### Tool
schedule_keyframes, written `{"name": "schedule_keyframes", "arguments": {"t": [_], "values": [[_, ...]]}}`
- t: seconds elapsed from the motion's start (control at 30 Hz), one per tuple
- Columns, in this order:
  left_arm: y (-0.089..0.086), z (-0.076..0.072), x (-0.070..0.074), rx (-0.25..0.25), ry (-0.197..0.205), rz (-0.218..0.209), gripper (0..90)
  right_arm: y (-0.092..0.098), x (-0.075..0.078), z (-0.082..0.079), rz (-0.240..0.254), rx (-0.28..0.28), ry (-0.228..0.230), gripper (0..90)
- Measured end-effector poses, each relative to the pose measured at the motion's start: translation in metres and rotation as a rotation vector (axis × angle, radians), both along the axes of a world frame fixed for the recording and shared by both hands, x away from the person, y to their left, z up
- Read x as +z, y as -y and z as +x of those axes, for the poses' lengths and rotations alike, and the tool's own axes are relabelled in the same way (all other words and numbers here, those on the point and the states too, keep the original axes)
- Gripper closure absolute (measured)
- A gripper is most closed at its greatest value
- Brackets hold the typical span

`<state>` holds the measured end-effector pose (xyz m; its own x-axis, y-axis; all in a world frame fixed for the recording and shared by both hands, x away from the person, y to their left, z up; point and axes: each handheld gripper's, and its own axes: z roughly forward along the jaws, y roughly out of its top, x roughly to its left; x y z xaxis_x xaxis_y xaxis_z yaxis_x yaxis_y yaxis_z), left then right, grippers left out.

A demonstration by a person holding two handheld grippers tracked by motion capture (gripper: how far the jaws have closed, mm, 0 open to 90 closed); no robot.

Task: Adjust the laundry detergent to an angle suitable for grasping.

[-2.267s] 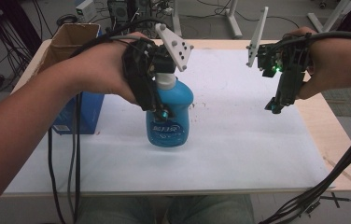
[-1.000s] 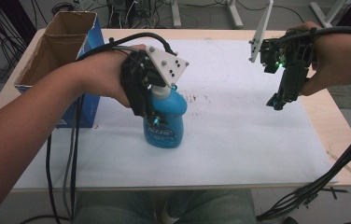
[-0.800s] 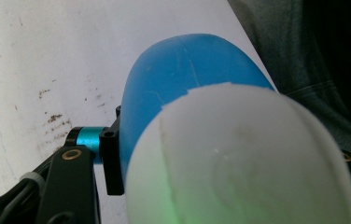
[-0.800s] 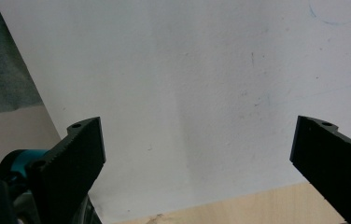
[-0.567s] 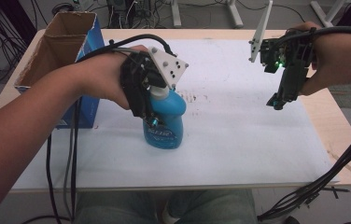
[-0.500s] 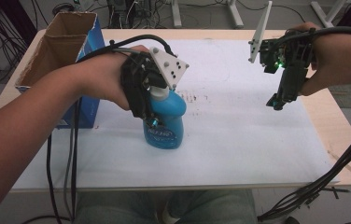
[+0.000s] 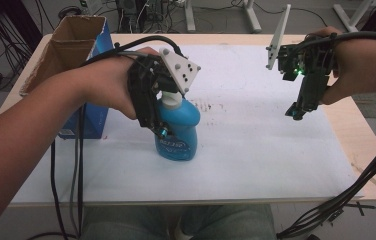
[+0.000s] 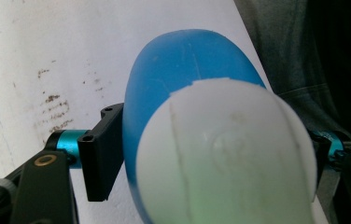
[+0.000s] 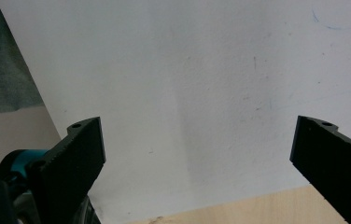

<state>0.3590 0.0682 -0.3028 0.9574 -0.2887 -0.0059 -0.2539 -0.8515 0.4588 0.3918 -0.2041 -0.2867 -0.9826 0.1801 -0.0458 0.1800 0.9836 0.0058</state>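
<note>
Bottle [image 7: 178, 131] of blue plastic stands upright on the white sheet [image 7: 256, 150] that covers the table [image 7: 371, 150], left of the sheet's centre and closer to its near edge than to the far one. A label on the bottle's front carries pale lettering too small to read. The white cap [image 8: 225, 154] is on; the contents cannot be made out through the coloured wall.

The left gripper [image 7: 162, 131] comes down over the bottle from above. In the left gripper view its jaws sit at either side of the bottle's upper body: the left pad lies against the blue wall, while the right one is largely hidden behind the cap. The jaws have just been opening, with the bottle between them; whether they press on it cannot be told.

The right gripper [image 7: 296, 111] is held above the right part of the sheet, well apart from the bottle, pointing down. In its own view the jaws stand wide with only bare sheet between them.

At the far left corner a cardboard box [image 7: 71, 47] stands open-topped against a blue box [image 7: 93, 112]; its inside is hidden. Brown smudges [image 7: 211, 106] mark the sheet just right of the bottle.
</note>
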Motion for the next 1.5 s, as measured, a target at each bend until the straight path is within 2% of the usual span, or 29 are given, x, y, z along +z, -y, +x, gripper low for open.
{"name": "schedule_keyframes", "arguments": {"t": [0.43, 0.47, 0.53, 0.77, 1.07, 1.2, 1.4, 1.43, 1.5], "values": [[-0.01, -0.001, 0.015, 0.048, 0.006, 0.034, 18.6, -0.003, 0.0, 0.002, 0.005, 0.009, 0.001, 2.3], [-0.013, -0.001, 0.021, 0.052, 0.015, 0.055, 17.6, -0.003, 0.001, 0.002, 0.007, 0.012, 0.001, 2.3], [-0.014, -0.002, 0.023, 0.057, 0.013, 0.063, 17.5, -0.004, 0.002, 0.002, 0.008, 0.009, 0.003, 2.3], [-0.025, 0.0, 0.033, 0.102, 0.025, 0.129, 13.4, -0.005, 0.003, 0.002, 0.011, 0.012, 0.004, 2.3], [-0.035, 0.001, 0.043, 0.151, 0.044, 0.171, 10.0, -0.008, 0.002, 0.004, 0.009, 0.016, 0.003, 2.3], [-0.037, 0.002, 0.046, 0.173, 0.048, 0.214, 7.8, -0.012, 0.002, 0.004, 0.005, 0.02, -0.002, 2.3], [-0.043, 0.006, 0.055, 0.217, 0.054, 0.307, 3.2, -0.015, 0.003, 0.008, 0.009, 0.033, 0.001, 2.3], [-0.043, 0.006, 0.055, 0.217, 0.054, 0.307, 3.1, -0.015, 0.003, 0.008, 0.009, 0.033, 0.001, 2.3], [-0.046, 0.008, 0.061, 0.244, 0.053, 0.341, 1.7, -0.016, 0.002, 0.009, 0.011, 0.027, -0.001, 2.3]]}}
